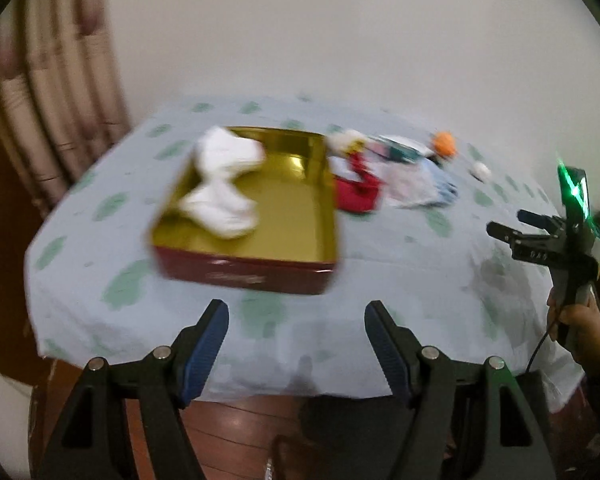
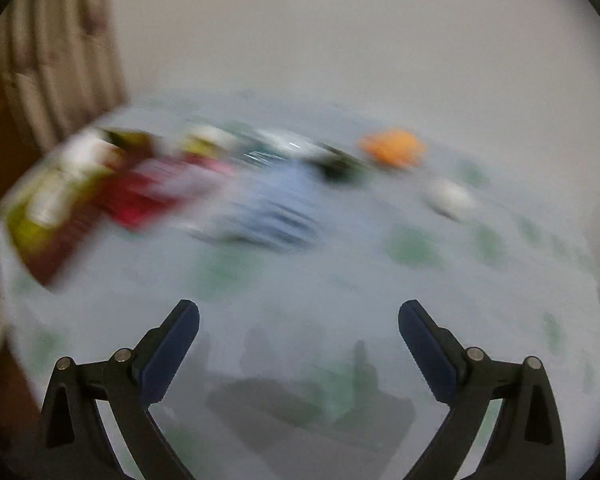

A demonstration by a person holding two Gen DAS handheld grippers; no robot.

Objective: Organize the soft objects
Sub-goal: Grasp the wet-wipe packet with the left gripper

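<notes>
A red tin box with a gold inside (image 1: 292, 216) stands on the table's left half and holds two white socks (image 1: 224, 184). To its right lie a red cloth (image 1: 358, 194), a pale blue cloth (image 1: 424, 184), an orange soft ball (image 1: 444, 143) and a small white ball (image 1: 482, 170). My left gripper (image 1: 296, 320) is open and empty, near the table's front edge in front of the box. My right gripper (image 2: 298, 320) is open and empty over the table. Its view is blurred; the red cloth (image 2: 136, 200), blue cloth (image 2: 276, 208) and orange ball (image 2: 394, 148) show ahead.
A pale blue tablecloth with green prints (image 1: 400, 288) covers the table. A white wall is behind and a curtain (image 1: 56, 92) hangs at left. A dark green item (image 1: 400, 150) and a white-yellow toy (image 1: 346, 140) lie behind the cloths. The right gripper's body (image 1: 556, 240) shows at right.
</notes>
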